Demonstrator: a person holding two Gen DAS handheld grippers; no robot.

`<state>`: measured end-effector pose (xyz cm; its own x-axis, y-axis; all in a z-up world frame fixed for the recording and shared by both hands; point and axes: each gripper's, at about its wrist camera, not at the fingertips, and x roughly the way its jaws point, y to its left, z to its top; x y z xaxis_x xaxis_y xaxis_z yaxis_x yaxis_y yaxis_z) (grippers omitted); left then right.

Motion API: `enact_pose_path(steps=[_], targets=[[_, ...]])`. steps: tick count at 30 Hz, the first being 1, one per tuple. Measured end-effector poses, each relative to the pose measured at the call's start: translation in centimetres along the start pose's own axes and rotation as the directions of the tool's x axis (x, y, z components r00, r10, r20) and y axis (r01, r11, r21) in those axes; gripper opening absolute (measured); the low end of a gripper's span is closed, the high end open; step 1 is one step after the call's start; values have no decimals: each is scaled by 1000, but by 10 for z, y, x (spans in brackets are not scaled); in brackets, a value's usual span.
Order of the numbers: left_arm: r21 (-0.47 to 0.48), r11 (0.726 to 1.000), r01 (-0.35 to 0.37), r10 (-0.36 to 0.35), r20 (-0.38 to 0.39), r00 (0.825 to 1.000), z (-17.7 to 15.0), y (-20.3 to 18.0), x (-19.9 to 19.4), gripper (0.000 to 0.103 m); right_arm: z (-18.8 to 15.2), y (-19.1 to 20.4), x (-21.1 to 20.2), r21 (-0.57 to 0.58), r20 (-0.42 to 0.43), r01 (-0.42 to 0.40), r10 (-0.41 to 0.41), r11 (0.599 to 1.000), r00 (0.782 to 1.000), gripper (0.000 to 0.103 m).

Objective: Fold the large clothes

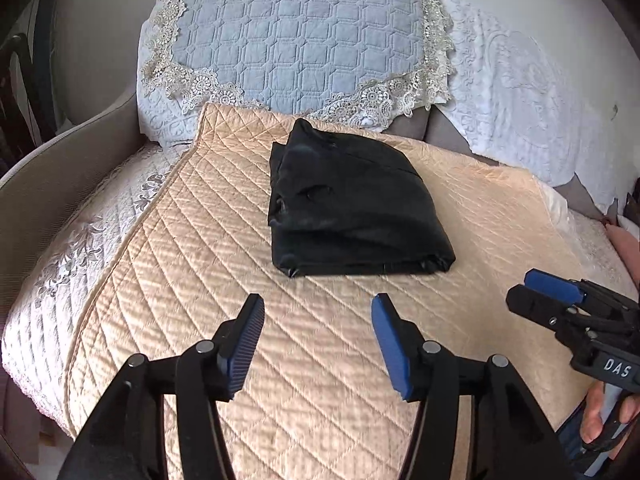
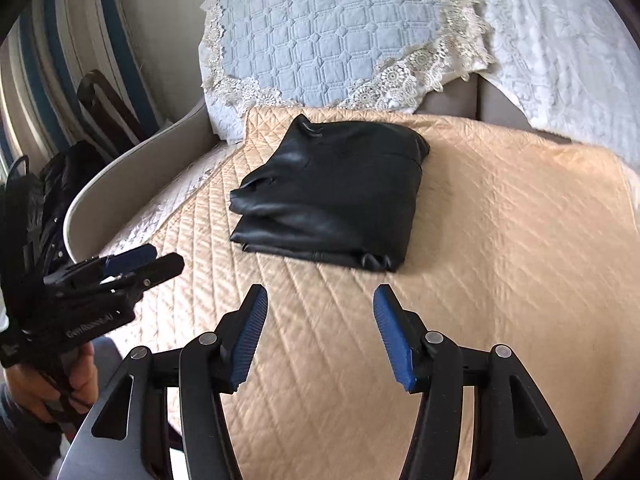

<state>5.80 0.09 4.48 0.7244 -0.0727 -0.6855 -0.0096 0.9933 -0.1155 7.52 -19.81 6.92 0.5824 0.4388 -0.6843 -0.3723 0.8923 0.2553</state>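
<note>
1. Centrally, one black garment (image 1: pixel 352 204) lies folded into a compact, roughly rectangular bundle; its surface has a dull leather-like sheen, with stacked layers showing along the edge nearest the jaws and a small peak at the far corner.
2. It rests on a peach quilted cover (image 1: pixel 200 280) with diamond stitching, ahead of both pairs of jaws and apart from them.
3. Left gripper (image 1: pixel 318 344): jaws spread apart, nothing between them; only the quilted cover shows in the gap. The garment is straight ahead, slightly toward the right jaw.
4. Right gripper (image 2: pixel 320 334): jaws likewise spread and empty; the garment is ahead, centred on the gap.
5. Each gripper carries two blue ribbed pads (image 2: pixel 252 336); four pads in all.
6. Writing: white letters "DAS" on the body of the right gripper, seen in the left wrist view; the white lettering on the left gripper in the right wrist view is too blurred to read.
7. Beyond the garment, one pale blue quilted cushion (image 1: pixel 296 36) with lace trim, beside a white embossed cover (image 1: pixel 520 92).
8. Count: one garment, two grippers, two hands (image 2: pixel 76 388) on the handles.
</note>
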Motion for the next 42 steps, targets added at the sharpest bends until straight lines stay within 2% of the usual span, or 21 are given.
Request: enact_pose_path(steps=[9, 15, 42], targets=[[-4, 999, -48, 48, -41, 998, -23, 4, 5, 62, -24, 3, 10, -7, -40, 56, -56, 998, 998, 57], [-20, 998, -64, 63, -73, 995, -37, 8, 8, 62, -35, 10, 11, -22, -57, 56, -57, 998, 997, 58], [-1, 998, -63, 63, -75, 995, -39, -2, 1, 62, -41, 12, 8, -26, -68, 51, -53, 998, 996, 58]])
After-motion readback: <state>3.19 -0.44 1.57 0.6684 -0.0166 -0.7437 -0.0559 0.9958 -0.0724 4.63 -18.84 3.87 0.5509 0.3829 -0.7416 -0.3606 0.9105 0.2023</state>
